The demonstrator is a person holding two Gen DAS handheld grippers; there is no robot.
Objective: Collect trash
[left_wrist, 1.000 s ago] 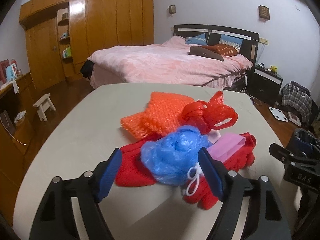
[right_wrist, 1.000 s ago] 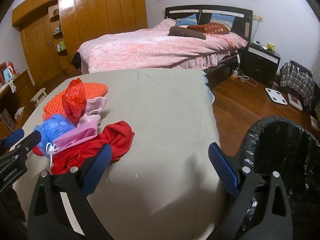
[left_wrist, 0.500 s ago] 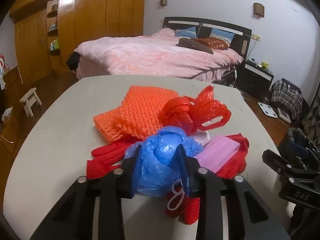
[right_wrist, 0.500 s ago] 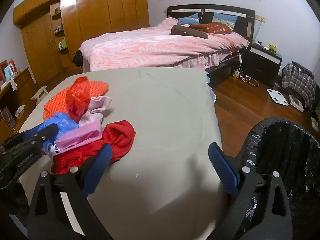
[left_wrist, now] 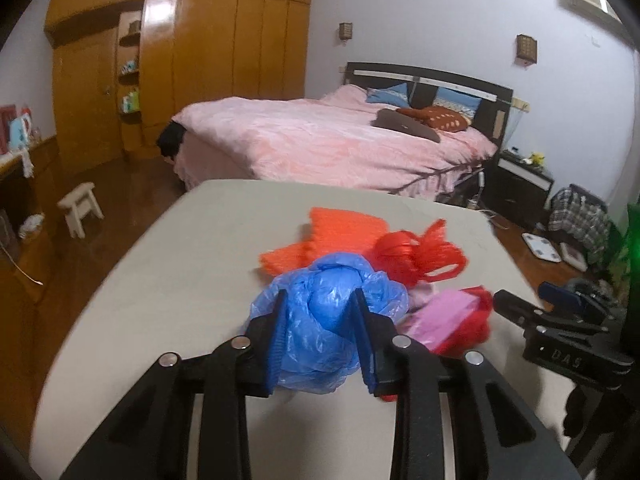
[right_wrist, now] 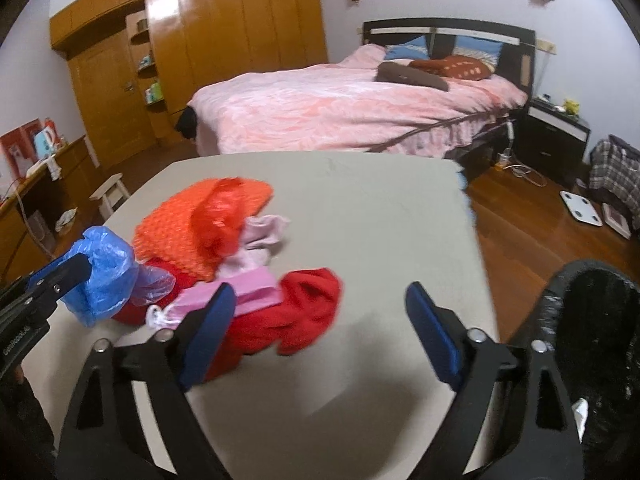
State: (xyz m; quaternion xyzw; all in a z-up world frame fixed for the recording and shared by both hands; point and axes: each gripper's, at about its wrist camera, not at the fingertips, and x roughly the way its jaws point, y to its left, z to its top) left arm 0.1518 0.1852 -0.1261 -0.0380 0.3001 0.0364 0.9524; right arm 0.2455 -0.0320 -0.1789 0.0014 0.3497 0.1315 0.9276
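Left gripper (left_wrist: 320, 336) pinching blue bag (left_wrist: 324, 320) above table (left_wrist: 160, 280), right gripper (right_wrist: 316, 328) spread wide beside bin (right_wrist: 592, 320).

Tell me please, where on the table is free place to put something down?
The table is bare right of the red cloth, to its edge beside the bin, and behind the orange mesh. Its left side is crowded around the blue bag.
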